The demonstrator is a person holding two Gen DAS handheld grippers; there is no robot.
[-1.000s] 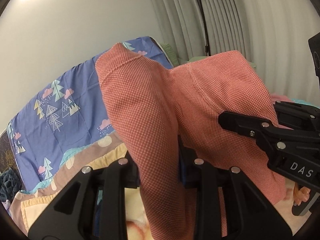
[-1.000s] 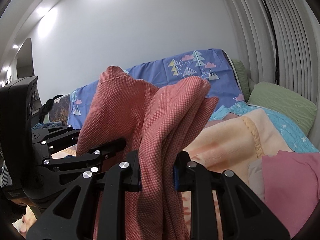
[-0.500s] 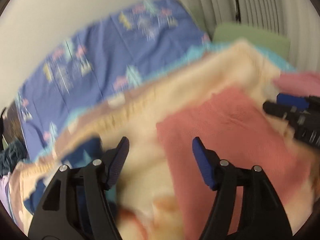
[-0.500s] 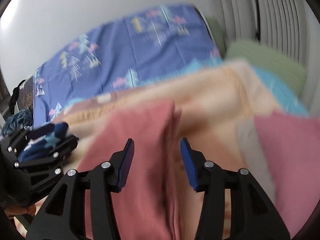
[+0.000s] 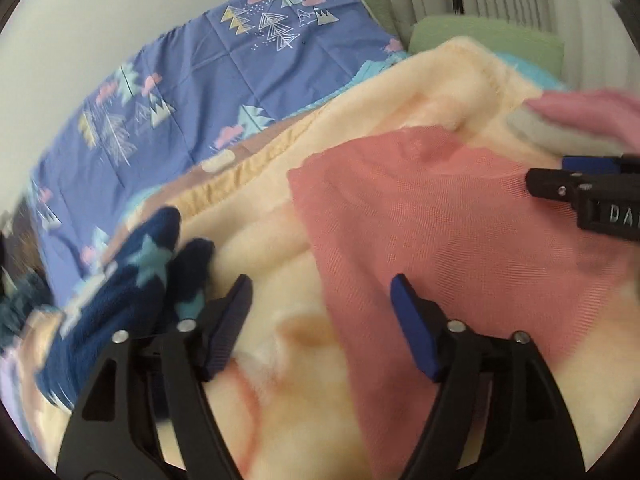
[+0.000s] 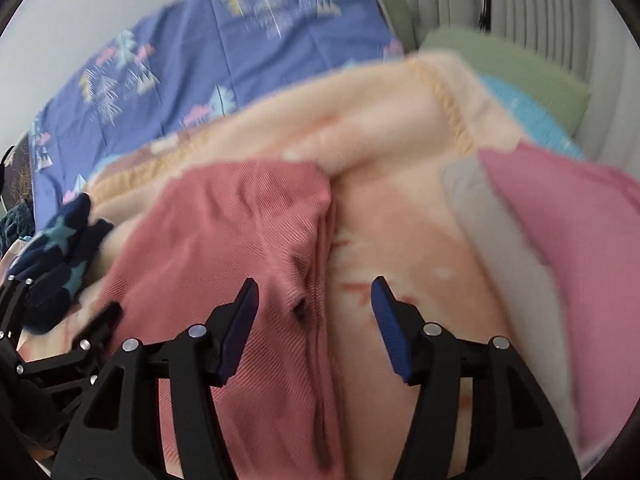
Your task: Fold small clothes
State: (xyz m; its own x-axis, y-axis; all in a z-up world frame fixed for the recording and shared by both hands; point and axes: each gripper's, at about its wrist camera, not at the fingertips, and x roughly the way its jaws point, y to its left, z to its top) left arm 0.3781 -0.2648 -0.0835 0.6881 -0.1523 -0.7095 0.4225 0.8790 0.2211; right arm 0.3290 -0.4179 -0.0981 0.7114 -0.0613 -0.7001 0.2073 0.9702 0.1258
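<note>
A coral-red knit garment point(image 5: 448, 224) lies spread on the cream blanket point(image 5: 280, 264); it also shows in the right wrist view point(image 6: 240, 248). My left gripper point(image 5: 322, 300) is open and empty, hovering over the garment's left edge. My right gripper point(image 6: 314, 304) is open and empty over the garment's right edge; its fingers point(image 5: 568, 188) show at the right of the left wrist view. Both views are blurred by motion.
A dark blue star-patterned garment point(image 5: 132, 280) lies to the left. A pink garment point(image 6: 568, 240) on a grey one point(image 6: 496, 240) lies to the right. A blue tree-print sheet point(image 5: 200, 80), a green pillow point(image 6: 512, 68) and curtains stand behind.
Both grippers held the red garment up a second ago. They have let go and opened, and the garment now lies flat on the blanket.
</note>
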